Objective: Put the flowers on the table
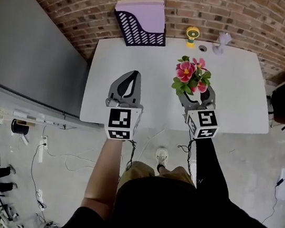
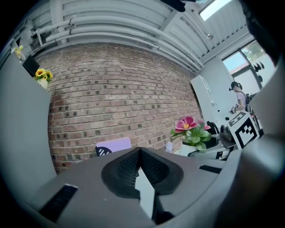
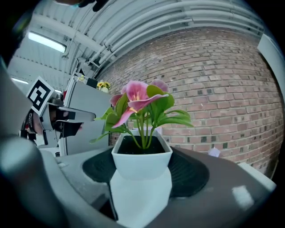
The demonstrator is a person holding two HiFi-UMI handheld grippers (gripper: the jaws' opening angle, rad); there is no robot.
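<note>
Red-brown brick, rough and mortared, makes the wall (image 1: 226,12) behind the smooth white rectangular table (image 1: 240,99). At the table's far left edge stands a dark purple file tray (image 1: 143,37) with slotted sides, holding lilac sheets (image 1: 144,13).

My left hand-held gripper (image 1: 127,85) hangs over the near left part of the table. Its ribbed black pads meet at the tips with nothing between them.

My right hand-held gripper (image 1: 197,96) is clamped on a glossy white pot (image 3: 141,160), square-rimmed and narrowing downward. It is filled with dark soil (image 3: 133,146). From the soil rise the flowers (image 3: 136,95), with pink blooms and broad green leaves. They are above the middle of the table. I cannot tell whether the pot's base touches the top.

A small round yellow thing (image 1: 192,34) sits at the far edge.
</note>
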